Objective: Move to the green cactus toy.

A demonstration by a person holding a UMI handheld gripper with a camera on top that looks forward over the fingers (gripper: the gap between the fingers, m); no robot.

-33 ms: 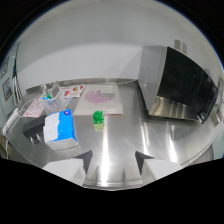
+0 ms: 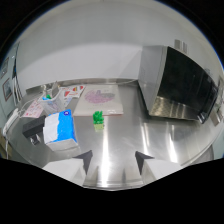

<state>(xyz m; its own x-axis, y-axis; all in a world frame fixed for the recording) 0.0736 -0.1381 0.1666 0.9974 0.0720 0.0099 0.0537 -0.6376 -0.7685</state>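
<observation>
Steel countertop [image 2: 165,145], microwave [image 2: 180,85] off to one side. Gripper [image 2: 114,161] jaws parted wide, holding nothing. Green cactus toy [image 2: 98,118] stands upright well ahead of the fingertips, beside blue-white box [image 2: 60,129]. Approach step; next, advance straight and slightly toward the box side.

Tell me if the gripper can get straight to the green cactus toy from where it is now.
Probably yes. The green cactus toy stands alone on the steel table, beyond the open gripper and a little to its left. The blue and white box sits off to the side, not in the path.
</observation>
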